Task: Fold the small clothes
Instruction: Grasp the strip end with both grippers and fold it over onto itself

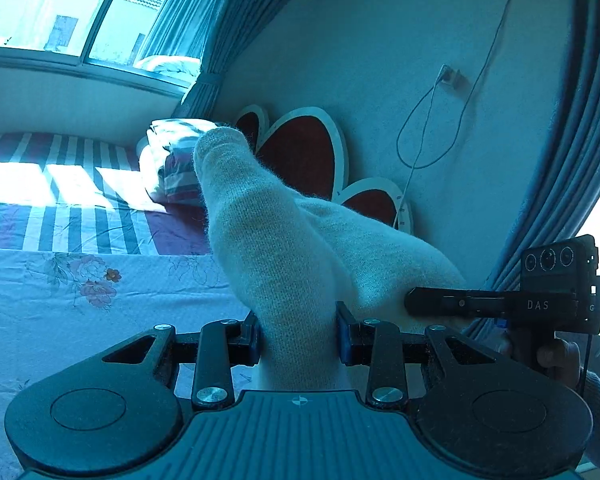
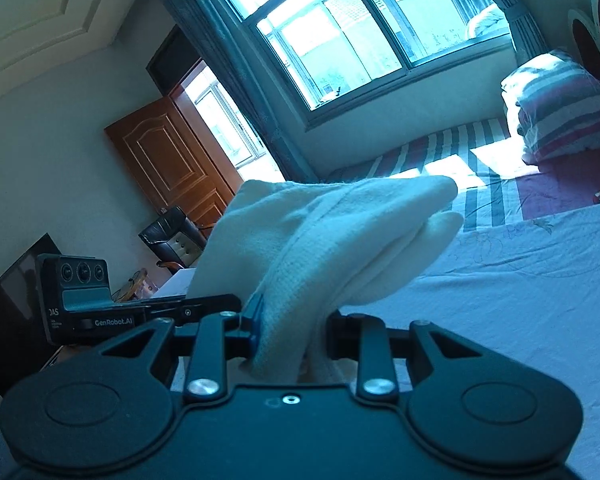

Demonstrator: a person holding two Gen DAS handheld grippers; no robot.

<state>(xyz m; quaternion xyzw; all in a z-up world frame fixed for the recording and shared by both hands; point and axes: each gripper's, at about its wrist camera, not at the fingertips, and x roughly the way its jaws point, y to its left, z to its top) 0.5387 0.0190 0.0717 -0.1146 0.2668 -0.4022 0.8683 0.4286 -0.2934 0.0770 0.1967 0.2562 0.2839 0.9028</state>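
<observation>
Both our claws, left claw (image 1: 298, 338) and right claw (image 2: 292, 334), pinching white sock (image 1: 268, 240) above bed (image 2: 520, 280); we keep grip even, lower flat before folding.

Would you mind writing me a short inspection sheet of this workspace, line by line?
Surface: bed with a pale floral sheet, a striped sheet beyond it; sun patches on the stripes.
Job's things: white socks, lifted off the bed; how many I cannot tell.
Clutter: striped pillow at the headboard; a colourful item at the bed's edge, too small to identify.
Grippers: left gripper shut on the socks; right gripper shut on the socks too.
Cables: a white cable loops down the wall from a socket.
Surroundings: window with curtains, wooden door, dark chair, black screen.
</observation>
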